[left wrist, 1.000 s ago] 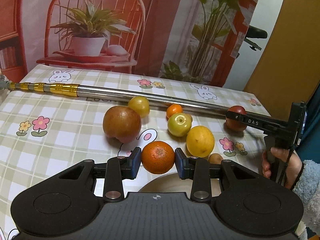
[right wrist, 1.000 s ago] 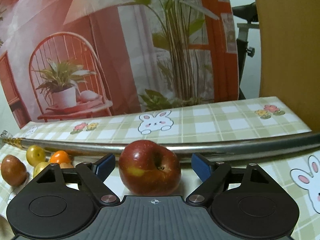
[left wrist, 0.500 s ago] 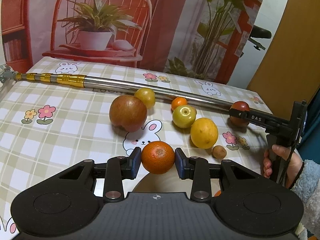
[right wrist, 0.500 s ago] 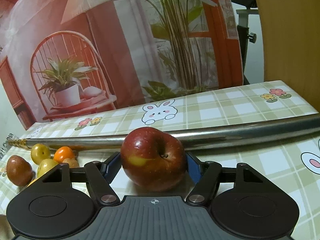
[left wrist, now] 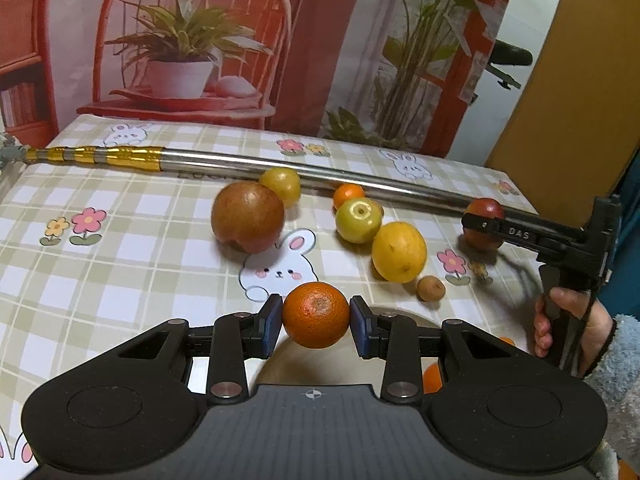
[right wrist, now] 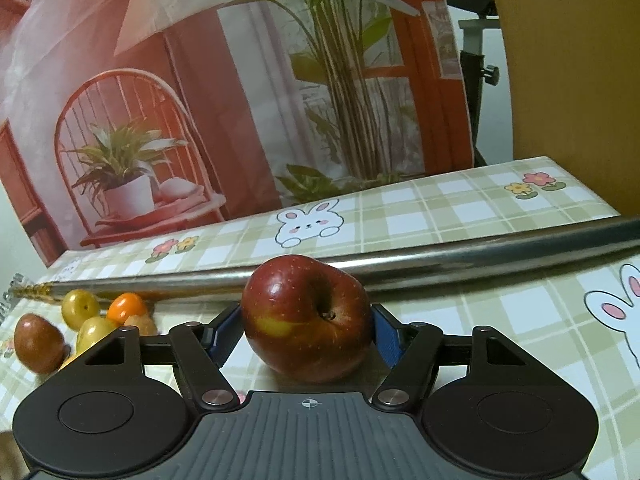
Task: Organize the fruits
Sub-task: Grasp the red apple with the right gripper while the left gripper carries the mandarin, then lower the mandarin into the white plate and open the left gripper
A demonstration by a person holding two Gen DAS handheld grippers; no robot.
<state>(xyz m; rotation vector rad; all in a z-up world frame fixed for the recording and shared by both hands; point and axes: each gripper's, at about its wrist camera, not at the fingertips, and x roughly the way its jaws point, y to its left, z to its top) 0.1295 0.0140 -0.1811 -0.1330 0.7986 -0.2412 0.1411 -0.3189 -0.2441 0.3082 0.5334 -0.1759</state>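
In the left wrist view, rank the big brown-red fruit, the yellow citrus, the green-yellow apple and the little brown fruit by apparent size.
1. Big brown-red fruit
2. Yellow citrus, though it lies nearer the camera, so the gap may really be wider
3. Green-yellow apple
4. Little brown fruit, clearly smallest despite lying nearest

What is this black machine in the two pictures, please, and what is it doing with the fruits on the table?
There is no robot. A person holds one pair of black tongs in each hand, and a camera on each pair looks forward along its two fingers.

In the left camera's picture, the left tongs grip an orange. At the right edge you see the person's hand holding the other pair.

In the right camera's picture, the right tongs are closed on a red apple.

On the checked tablecloth lie a long metal pole, a brownish-red fruit, yellow fruits and small orange ones.
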